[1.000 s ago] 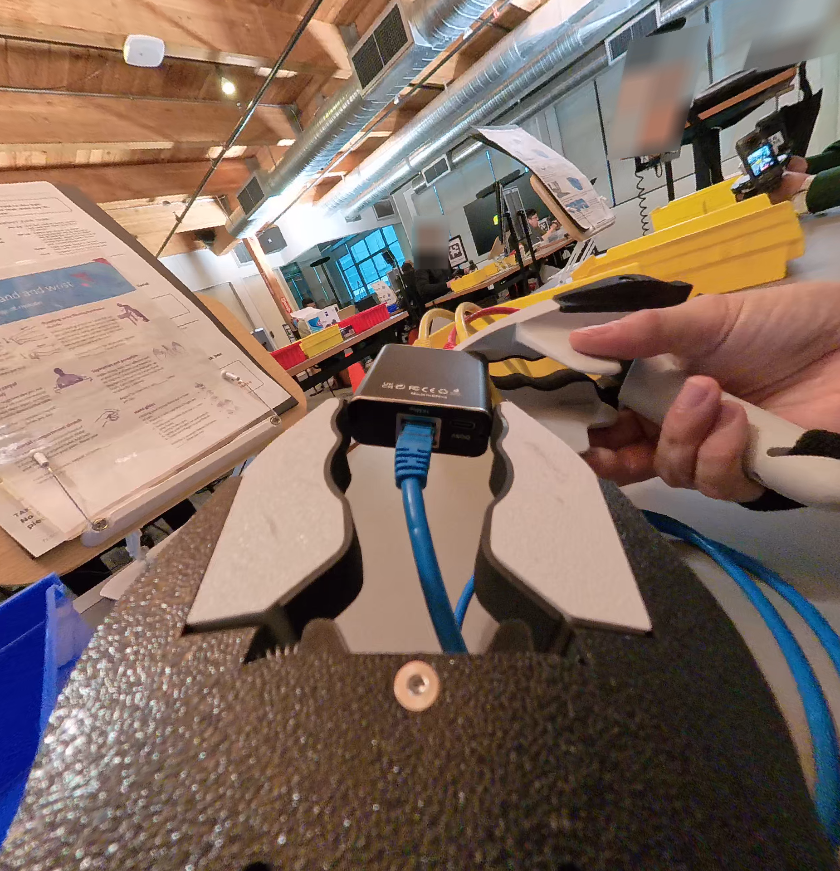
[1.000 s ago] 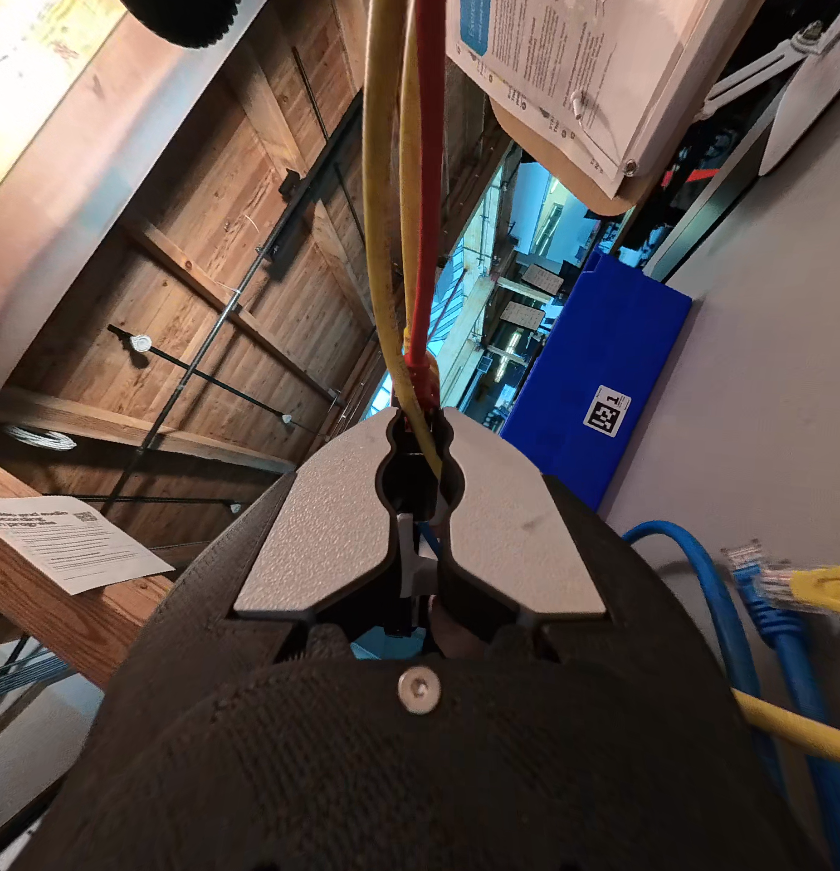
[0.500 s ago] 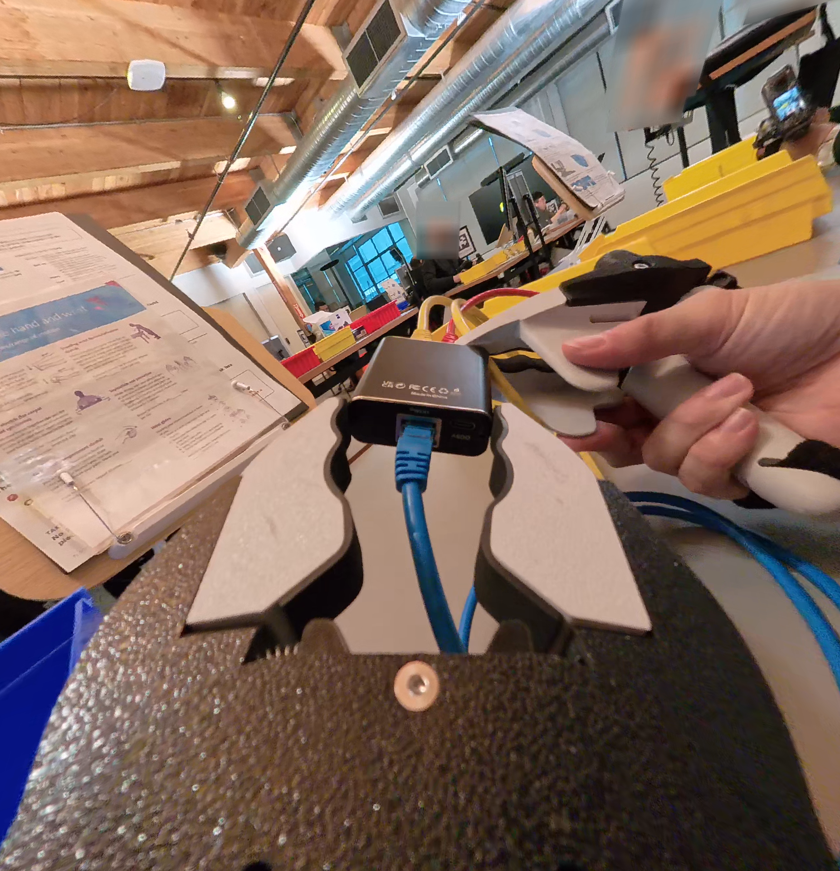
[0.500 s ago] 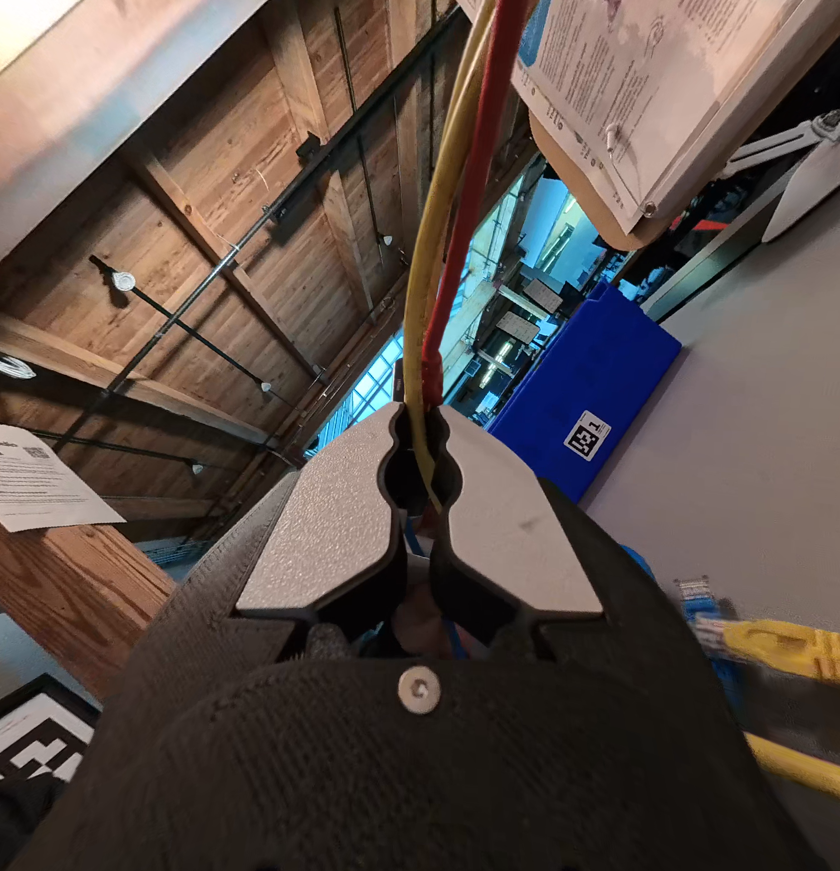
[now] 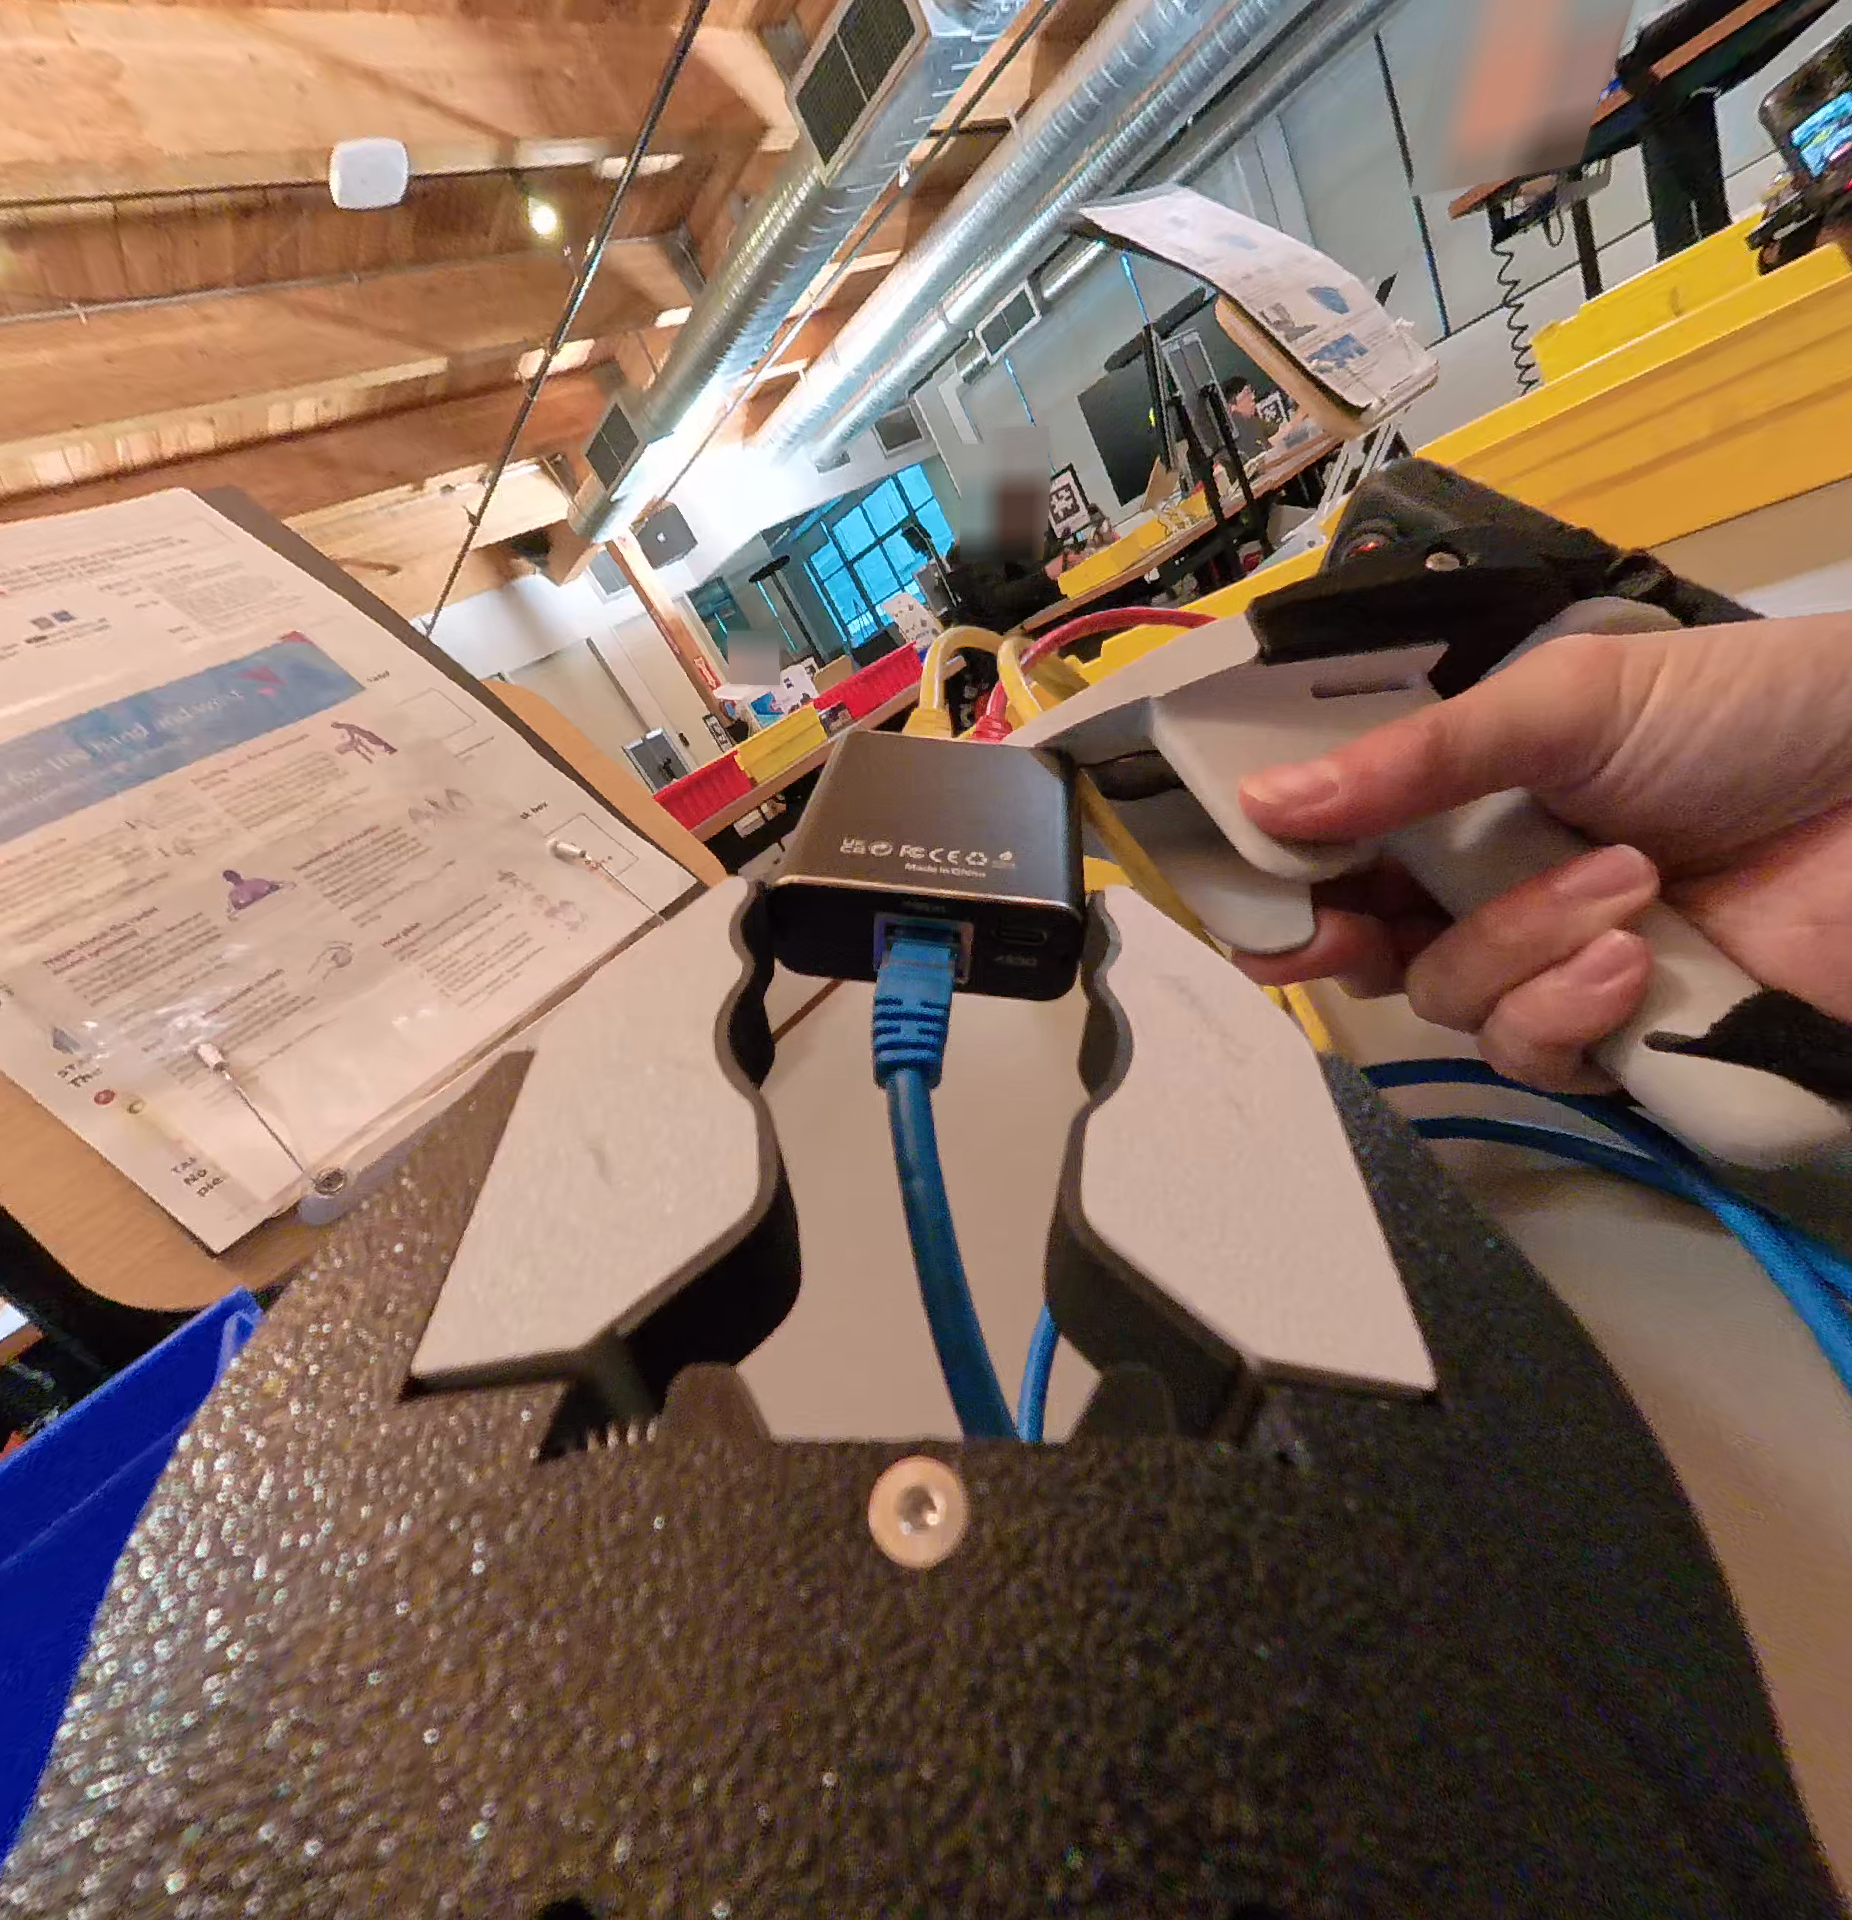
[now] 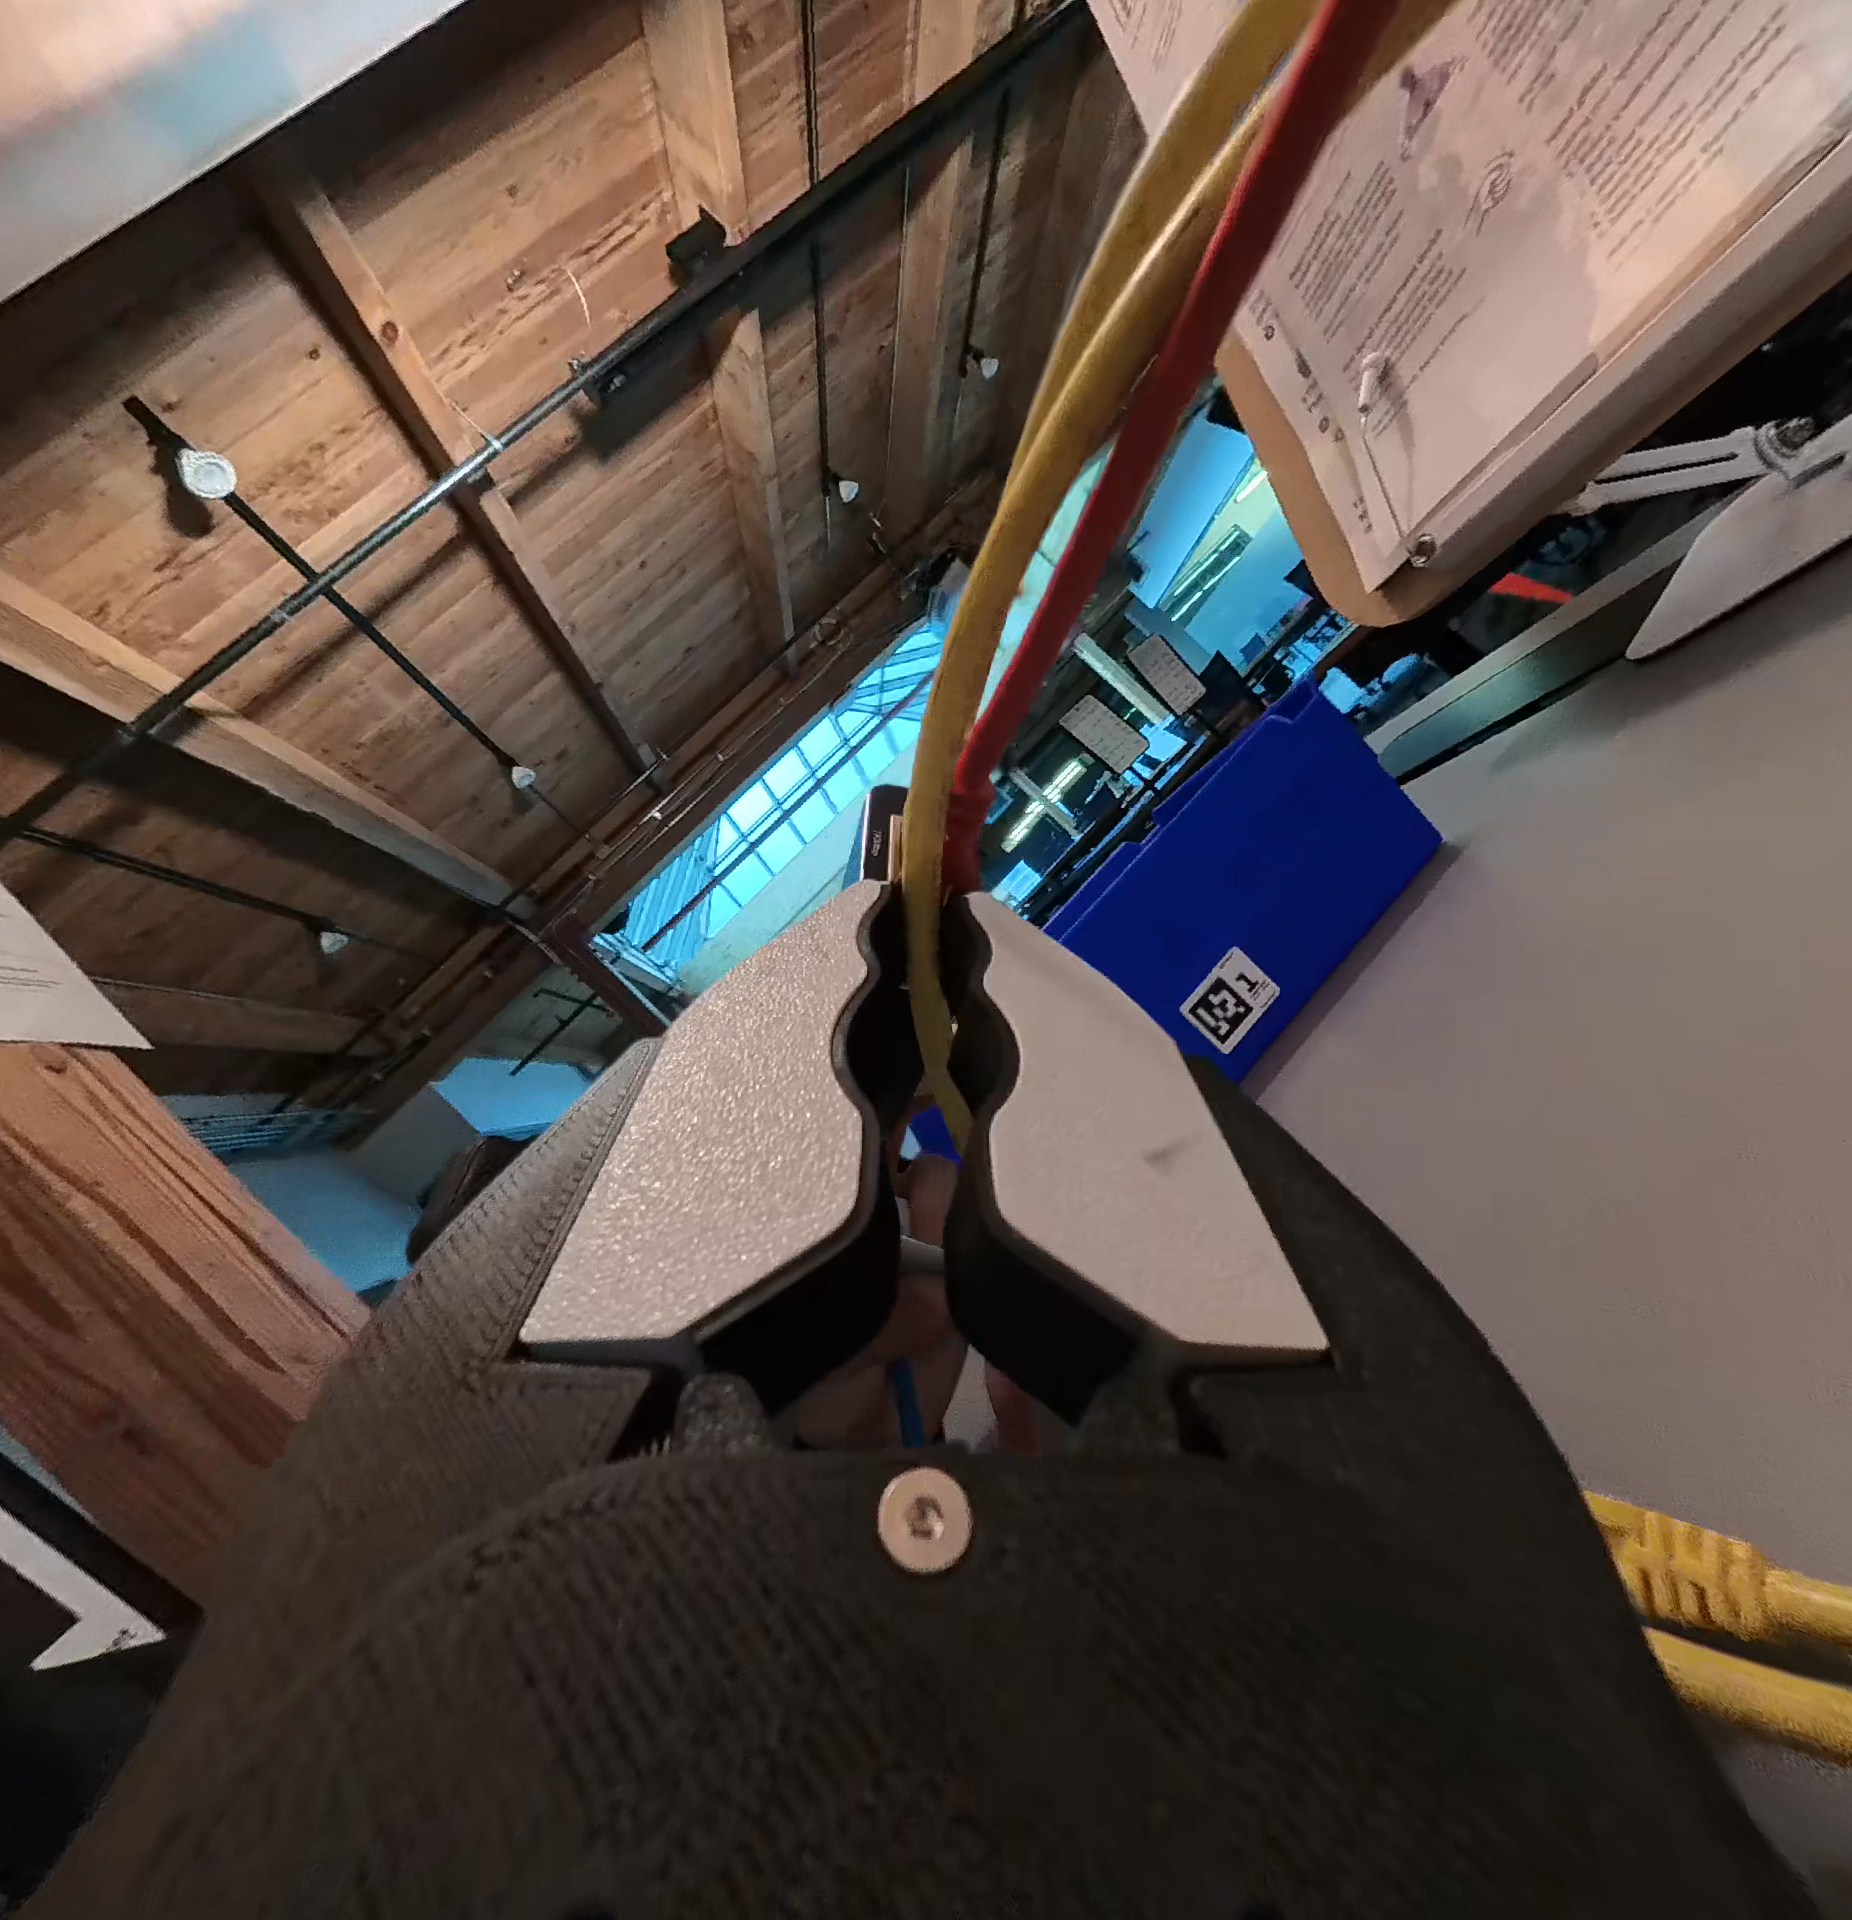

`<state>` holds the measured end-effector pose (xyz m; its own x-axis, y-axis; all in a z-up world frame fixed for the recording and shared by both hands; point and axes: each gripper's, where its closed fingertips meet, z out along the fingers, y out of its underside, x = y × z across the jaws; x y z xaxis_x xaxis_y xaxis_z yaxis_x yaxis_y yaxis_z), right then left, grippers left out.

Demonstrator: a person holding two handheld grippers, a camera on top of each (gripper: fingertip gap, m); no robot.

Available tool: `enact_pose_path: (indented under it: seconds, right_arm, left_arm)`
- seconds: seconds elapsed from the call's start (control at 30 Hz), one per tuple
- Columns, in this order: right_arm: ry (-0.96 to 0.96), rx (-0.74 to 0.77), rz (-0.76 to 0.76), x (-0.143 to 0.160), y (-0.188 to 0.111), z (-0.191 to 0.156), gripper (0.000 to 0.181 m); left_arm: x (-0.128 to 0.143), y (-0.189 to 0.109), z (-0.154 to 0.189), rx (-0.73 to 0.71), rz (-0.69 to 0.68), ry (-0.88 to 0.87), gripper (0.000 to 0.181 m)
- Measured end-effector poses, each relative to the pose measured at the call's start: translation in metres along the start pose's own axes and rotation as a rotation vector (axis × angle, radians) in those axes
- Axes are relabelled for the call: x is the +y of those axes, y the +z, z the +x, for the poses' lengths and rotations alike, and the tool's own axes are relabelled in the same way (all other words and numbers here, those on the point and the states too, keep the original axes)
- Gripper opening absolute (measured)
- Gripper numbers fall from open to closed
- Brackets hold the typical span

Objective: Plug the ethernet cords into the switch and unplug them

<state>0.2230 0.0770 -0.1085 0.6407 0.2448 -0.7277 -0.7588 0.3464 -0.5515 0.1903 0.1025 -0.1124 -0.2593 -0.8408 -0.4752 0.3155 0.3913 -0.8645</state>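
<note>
Both wrist cams close-up, tilted toward ceiling; shared: switch (image 5: 927,862), yellow/red cords (image 6: 1015,540).

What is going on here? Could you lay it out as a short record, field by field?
Setting: workshop with a wooden ceiling; grey table
Left gripper: shut on the black switch, holding it up
Near side of switch: blue cord plugged in
Far side of switch: yellow cords and red cord lead in
Right gripper: nearly closed around the cords by the red cord's plug; which one it pinches is unclear
Hand: squeezes the right gripper's trigger
Loose on table: yellow plug
Nearby: blue bin, instruction sheet
</note>
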Motion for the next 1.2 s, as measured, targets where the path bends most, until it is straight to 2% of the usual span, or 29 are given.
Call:
enact_pose_path:
  seconds: [0.23,0.37,0.5,0.67,0.87,0.93,1.0,1.2]
  right_arm:
    - [-0.029,0.001,-0.004,-0.0023,-0.0001,-0.0003,0.009]
    - [-0.037,-0.004,-0.002,-0.0035,-0.0016,0.0039,0.008]
    - [-0.099,0.019,-0.035,-0.0059,-0.0033,0.0037,0.008]
    - [-0.071,-0.015,-0.015,-0.0084,-0.0039,-0.0005,0.008]
    - [-0.1,0.01,-0.018,-0.009,-0.0032,0.0008,0.008]
    - [-0.075,-0.01,-0.01,-0.0087,-0.0036,0.0008,0.008]
    - [0.029,-0.063,-0.032,-0.0064,-0.0026,0.0002,0.008]
    - [0.171,-0.092,0.019,-0.0056,-0.0006,0.0011,0.01]
  left_arm:
    - [-0.0007,0.0017,0.0005,-0.007,0.001,-0.047,0.057]
    - [0.0022,0.0039,0.0021,-0.025,-0.039,-0.015,0.057]
    - [0.0032,0.0063,0.0032,-0.008,-0.028,-0.12,0.057]
    - [-0.0031,0.0065,0.0039,-0.048,-0.023,0.013,0.057]
    - [-0.001,0.007,0.0031,-0.039,-0.031,-0.045,0.057]
    - [-0.0026,0.0065,0.0033,-0.034,-0.02,-0.055,0.057]
    - [-0.0037,0.0042,0.0025,-0.033,-0.003,-0.019,0.057]
    - [-0.0042,0.0027,0.0012,-0.032,0.005,-0.024,0.057]
